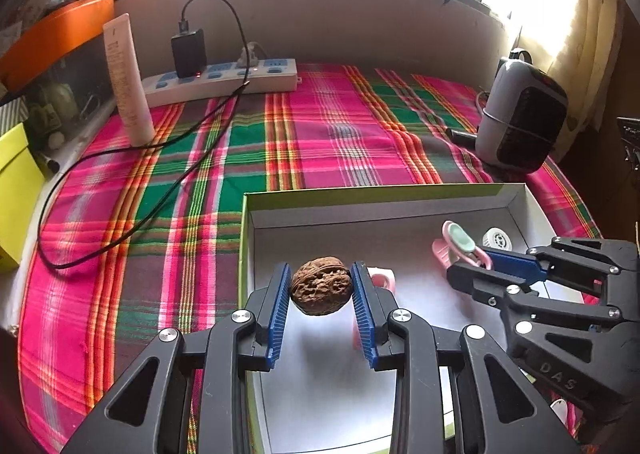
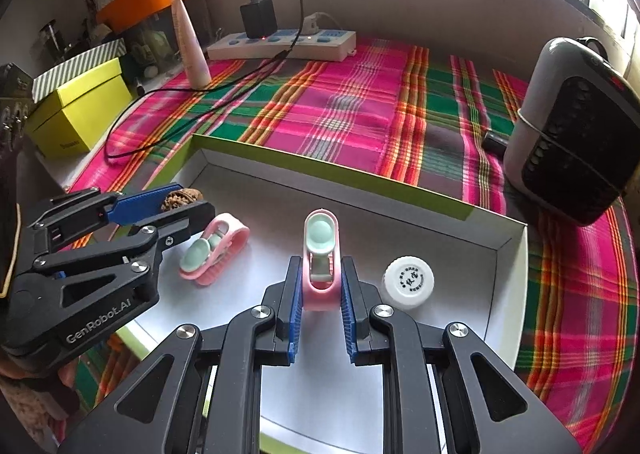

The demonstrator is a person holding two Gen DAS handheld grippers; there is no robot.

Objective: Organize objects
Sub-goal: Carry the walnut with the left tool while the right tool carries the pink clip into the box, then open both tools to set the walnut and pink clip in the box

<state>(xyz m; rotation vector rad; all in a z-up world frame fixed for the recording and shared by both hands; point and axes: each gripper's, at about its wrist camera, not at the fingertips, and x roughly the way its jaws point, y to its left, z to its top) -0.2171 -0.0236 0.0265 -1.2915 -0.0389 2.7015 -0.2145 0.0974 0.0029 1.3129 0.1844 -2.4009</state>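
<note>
Two grips hover over the box (image 2: 508, 254): my left jaws (image 1: 321, 288) pinch a walnut (image 1: 321, 286), my right jaws (image 2: 320, 290) a pink clip (image 2: 320, 254), and either could slip if squeezed loosely.

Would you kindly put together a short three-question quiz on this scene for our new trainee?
1. True or false: the left gripper holds the walnut above the box.
2. What does the right gripper hold? A) white bottle cap B) pink clip C) charger
3. Fill in: besides the held items, the box floor carries a second pink clip and a white ____.

Key: 1 true; 2 B, the pink clip; 3 bottle cap.
</note>
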